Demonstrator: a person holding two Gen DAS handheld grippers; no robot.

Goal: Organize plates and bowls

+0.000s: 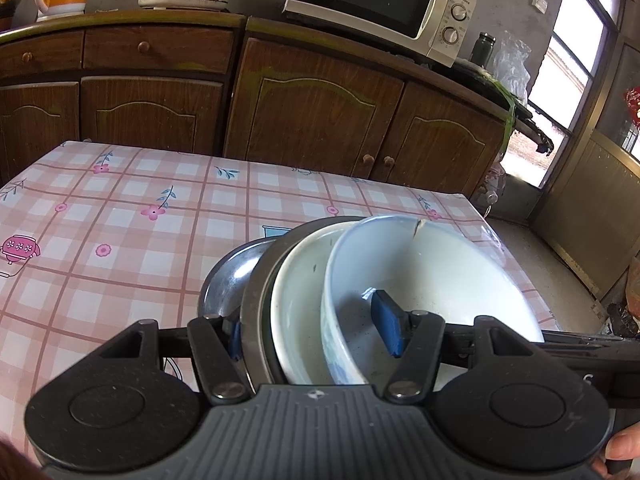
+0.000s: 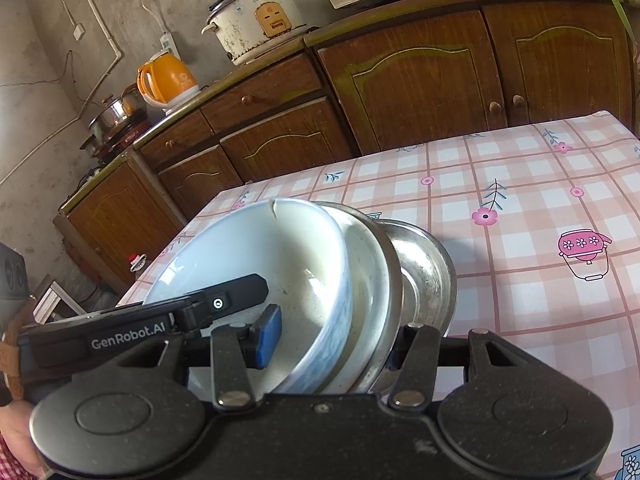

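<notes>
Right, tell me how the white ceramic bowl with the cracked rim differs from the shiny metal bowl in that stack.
The white ceramic bowl with the cracked rim is glazed white, with a blue pattern outside; the shiny metal bowl is bare reflective steel. The white bowl's rim is cracked; the metal bowl's shows no crack. They sit at opposite ends of the stack. Both are round and tipped on edge.

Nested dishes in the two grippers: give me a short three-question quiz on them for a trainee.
1. True or false: the white bowl has a crack at its rim.
2. Which dish sits at the far end from the white bowl? A steel bowl; B wooden plate; C glass cup.
3. Which grippers clamp the stack?
Key: 1 true; 2 A; 3 both, the left gripper and the right gripper, each with one pad inside the white bowl.
</notes>
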